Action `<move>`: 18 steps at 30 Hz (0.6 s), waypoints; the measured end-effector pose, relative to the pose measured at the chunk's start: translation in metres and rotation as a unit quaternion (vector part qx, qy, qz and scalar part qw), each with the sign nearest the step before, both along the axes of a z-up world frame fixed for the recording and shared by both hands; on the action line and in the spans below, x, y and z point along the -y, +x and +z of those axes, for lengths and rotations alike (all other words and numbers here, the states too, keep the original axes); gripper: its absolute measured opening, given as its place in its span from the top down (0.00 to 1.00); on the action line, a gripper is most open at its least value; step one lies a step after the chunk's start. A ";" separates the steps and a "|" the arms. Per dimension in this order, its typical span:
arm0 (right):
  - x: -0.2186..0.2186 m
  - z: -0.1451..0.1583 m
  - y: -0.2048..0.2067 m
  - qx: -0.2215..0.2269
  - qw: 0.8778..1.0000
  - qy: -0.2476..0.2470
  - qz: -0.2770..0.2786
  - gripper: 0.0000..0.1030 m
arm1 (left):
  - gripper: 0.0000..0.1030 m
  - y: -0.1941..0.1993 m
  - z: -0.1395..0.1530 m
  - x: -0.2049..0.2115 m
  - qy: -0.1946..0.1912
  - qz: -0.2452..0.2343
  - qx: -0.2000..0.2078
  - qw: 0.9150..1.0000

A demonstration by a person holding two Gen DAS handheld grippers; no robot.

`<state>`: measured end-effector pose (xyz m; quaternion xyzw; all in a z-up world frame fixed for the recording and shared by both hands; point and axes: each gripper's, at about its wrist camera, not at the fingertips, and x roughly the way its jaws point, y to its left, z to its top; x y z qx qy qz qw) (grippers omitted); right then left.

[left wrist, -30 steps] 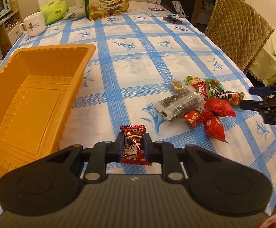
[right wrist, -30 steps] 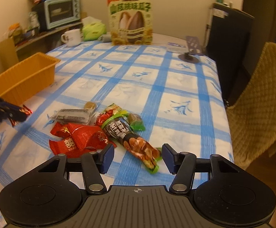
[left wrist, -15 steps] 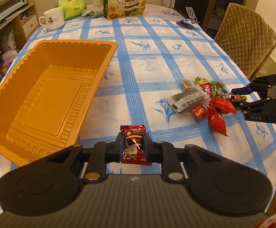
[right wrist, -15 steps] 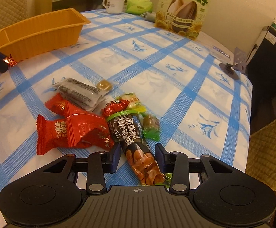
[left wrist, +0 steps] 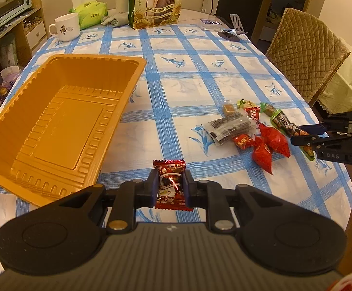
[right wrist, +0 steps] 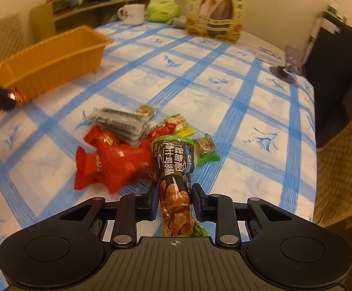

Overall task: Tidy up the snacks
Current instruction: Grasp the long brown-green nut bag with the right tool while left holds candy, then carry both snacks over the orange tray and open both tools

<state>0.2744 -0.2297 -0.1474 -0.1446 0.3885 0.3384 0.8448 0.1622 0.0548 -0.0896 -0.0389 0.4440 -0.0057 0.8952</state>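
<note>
Left claw (left wrist: pixel 170 186) was clamped across a dark-red foil-wrapped candy (left wrist: pixel 170 181), held off the tabletop (left wrist: pixel 190 72) near the empty orange plastic tray (left wrist: pixel 54 121), likely for dropping in. Right claw (right wrist: pixel 175 200) was closing around a long black-and-green snack packet (right wrist: pixel 174 169) at the pile's near-right edge, pads not yet seated.

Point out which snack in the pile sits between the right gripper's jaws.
The long dark pack with green ends, the only tube-shaped one; the right gripper's jaws are closing on its lower half. The red packs lie left of it.
</note>
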 end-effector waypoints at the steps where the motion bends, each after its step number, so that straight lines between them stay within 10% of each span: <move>1: 0.002 0.006 -0.004 -0.003 1.000 0.010 -0.014 0.72 | 0.82 -0.002 0.001 0.000 -0.001 -0.002 0.002 1.000; 18: -0.042 0.090 -0.077 -0.061 0.985 0.134 -0.094 0.72 | 0.82 -0.034 0.038 -0.044 -0.005 0.000 0.025 1.000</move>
